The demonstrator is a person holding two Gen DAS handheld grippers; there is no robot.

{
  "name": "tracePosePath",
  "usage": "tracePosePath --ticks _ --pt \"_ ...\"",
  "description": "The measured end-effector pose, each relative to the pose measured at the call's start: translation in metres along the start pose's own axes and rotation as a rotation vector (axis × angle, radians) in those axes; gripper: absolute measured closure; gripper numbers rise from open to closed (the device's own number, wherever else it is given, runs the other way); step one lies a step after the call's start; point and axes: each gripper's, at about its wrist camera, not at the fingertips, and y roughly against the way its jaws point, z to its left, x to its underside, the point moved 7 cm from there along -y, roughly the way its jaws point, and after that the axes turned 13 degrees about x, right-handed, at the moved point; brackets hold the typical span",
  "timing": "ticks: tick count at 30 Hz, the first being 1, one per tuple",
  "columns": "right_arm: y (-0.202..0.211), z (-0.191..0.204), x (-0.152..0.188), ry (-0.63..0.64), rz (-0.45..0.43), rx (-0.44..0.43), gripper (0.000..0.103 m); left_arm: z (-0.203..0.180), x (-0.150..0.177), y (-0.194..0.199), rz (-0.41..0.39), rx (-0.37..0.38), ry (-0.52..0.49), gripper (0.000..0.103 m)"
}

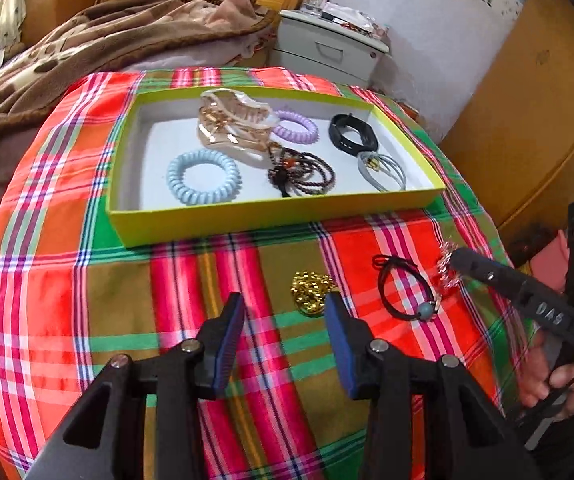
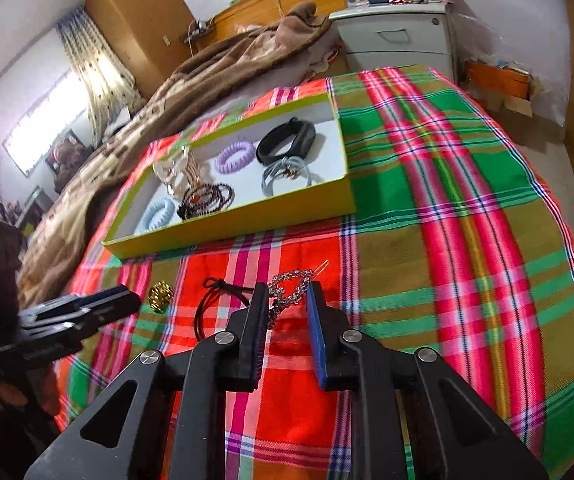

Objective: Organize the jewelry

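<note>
We see a tray [image 1: 271, 220] lying on the cloth [image 1: 87, 300], holding two coil ties [image 1: 203, 176], a claw clip [image 1: 235, 124], beads [image 1: 303, 172], a band [image 1: 353, 134] and a loop tie [image 1: 383, 172]. Near of the tray on the cloth lie a chain [image 1: 313, 294], right of it a cord tie [image 1: 405, 290], then a sparkly clip [image 2: 291, 290] farthest right. A blanket [image 1: 87, 48] and a cabinet [image 1: 327, 48] stand far behind.

clip [image 2: 287, 292]: lower part hidden behind right claw [image 2: 287, 300]; grip unclear
gold piece [image 1: 311, 293]: blurred, kind unclear
left claw [image 1: 285, 316]: arms cut off below
</note>
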Motion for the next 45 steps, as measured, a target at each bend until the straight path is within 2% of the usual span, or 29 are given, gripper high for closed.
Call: tracePosePath --ticks 3,6,9,13,16,18,20,31,45 --pt "0.004 -0.01 0.0 -0.012 -0.017 0.026 0.083 -0.006 0.0 -0.006 0.016 -0.023 -0.036 0.062" --pt "0.005 -0.017 0.001 -0.03 -0.013 0.018 0.083 -0.012 0.003 -0.015 0.045 -0.034 -0.064 0.062" --pt "0.005 -0.021 0.004 -0.039 -0.009 0.018 0.083 -0.016 0.001 -0.017 0.047 -0.088 -0.105 0.062" --pt "0.003 -0.024 0.006 -0.05 -0.002 0.007 0.083 -0.016 0.0 -0.018 0.052 -0.111 -0.113 0.062" --pt "0.002 -0.026 0.007 -0.048 -0.002 0.006 0.083 -0.016 -0.001 -0.019 0.048 -0.114 -0.109 0.063" --pt "0.002 -0.027 0.008 -0.05 -0.001 0.002 0.083 -0.017 0.0 -0.018 0.048 -0.12 -0.113 0.074" --pt "0.001 -0.027 0.007 -0.051 0.0 0.003 0.083 -0.017 -0.001 -0.019 0.048 -0.118 -0.114 0.08" --pt "0.001 -0.029 0.007 -0.053 0.001 -0.001 0.083 -0.022 0.003 -0.018 0.045 -0.107 -0.122 0.08" --pt "0.01 -0.014 0.0 -0.024 -0.025 -0.005 0.083 -0.024 -0.005 0.004 0.006 -0.1 -0.126 0.08"
